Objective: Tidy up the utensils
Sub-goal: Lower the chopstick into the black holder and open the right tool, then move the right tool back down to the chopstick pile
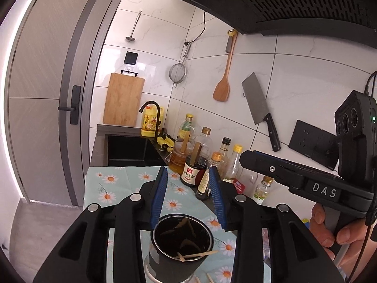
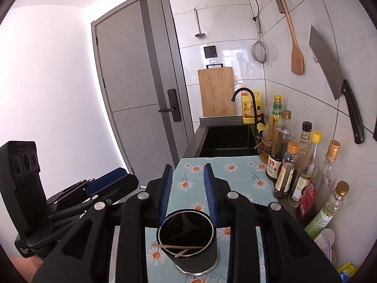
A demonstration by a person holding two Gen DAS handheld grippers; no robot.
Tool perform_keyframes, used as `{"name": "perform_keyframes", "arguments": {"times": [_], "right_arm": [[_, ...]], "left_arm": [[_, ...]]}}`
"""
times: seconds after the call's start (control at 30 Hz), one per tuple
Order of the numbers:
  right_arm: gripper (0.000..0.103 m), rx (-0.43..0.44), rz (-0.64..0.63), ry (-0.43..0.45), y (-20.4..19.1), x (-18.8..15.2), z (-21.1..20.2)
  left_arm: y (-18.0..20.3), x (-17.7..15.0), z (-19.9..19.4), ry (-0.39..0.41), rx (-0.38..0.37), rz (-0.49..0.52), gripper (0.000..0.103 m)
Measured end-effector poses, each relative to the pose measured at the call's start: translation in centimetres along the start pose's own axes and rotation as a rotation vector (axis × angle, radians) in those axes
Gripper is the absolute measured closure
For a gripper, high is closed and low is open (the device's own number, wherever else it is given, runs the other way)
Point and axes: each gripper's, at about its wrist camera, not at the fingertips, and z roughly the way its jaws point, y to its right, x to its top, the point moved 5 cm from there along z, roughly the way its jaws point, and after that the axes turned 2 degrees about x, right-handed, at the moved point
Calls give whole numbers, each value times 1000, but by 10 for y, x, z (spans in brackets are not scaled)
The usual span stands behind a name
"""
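Looking along my left gripper [image 1: 188, 195] and right gripper [image 2: 187, 191], I see both spread wide, empty, above the dark cylindrical utensil cup [image 2: 187, 238] holding wooden sticks [image 2: 181, 247]. It stands on a daisy-print blue cloth [image 2: 238, 179] beside condiment bottles [image 2: 306, 162]; a cleaver [image 1: 258, 105] hangs on white tiles [image 1: 306, 75].

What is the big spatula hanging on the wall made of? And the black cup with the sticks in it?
The spatula looks like wood: warm brown and matte. The cup seems to be metal inside, with a shiny rim and mirror-like reflections, and a matte black outside. The sticks look like pale wood or bamboo.
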Motion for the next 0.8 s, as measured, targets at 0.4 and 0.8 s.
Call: {"name": "perform_keyframes", "arguments": {"times": [0.4, 0.8], "right_arm": [[69, -1, 72, -91, 4, -12, -43], [59, 51, 181, -364, 14, -86, -34]], "left_arm": [[16, -3, -28, -139, 11, 5, 57], [13, -55, -31, -395, -34, -31, 57]]}}
